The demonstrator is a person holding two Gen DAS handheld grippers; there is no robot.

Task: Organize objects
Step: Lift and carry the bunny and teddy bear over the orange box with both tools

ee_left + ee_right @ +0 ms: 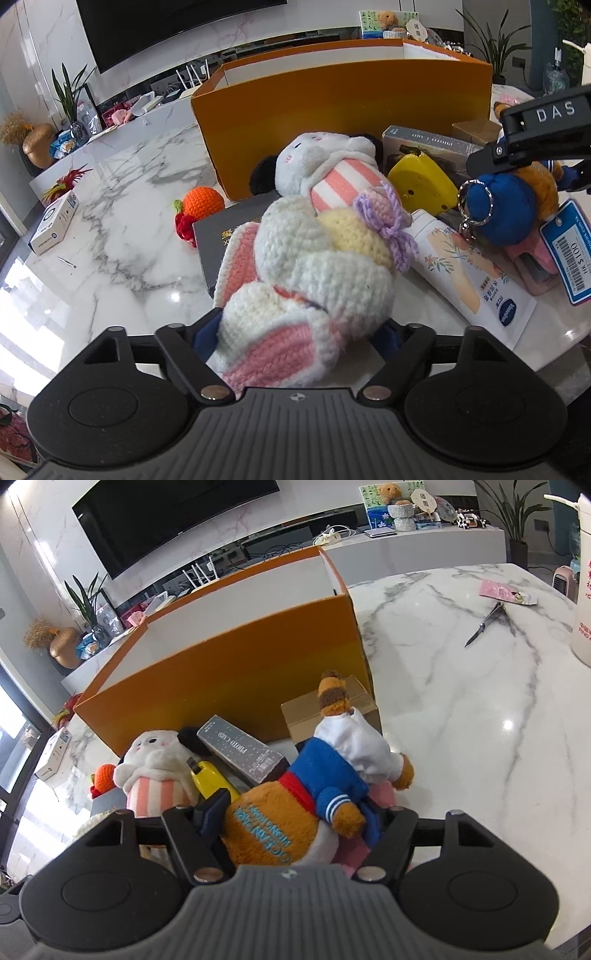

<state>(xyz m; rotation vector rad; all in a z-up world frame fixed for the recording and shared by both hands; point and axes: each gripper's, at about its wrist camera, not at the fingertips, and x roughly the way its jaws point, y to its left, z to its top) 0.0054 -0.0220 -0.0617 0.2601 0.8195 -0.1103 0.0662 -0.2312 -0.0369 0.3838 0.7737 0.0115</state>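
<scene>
Now the left gripper (295, 332) clamps the crocheted rabbit (310, 280) lying on the dark book (221, 236), while the right gripper (295, 819) squeezes the sailor plush (295, 808). Both toys sit just before the orange box (229, 672) on the marble table (480, 709).

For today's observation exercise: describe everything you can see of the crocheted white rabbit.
The rabbit is crocheted in chunky white yarn, with long ears lined in pink, a pale yellow patch and a lilac yarn bow. It lies on its side, ears toward the camera, between the jaws of the left gripper. It rests partly on a dark book, on the marble table, and leans against a striped plush.
</scene>
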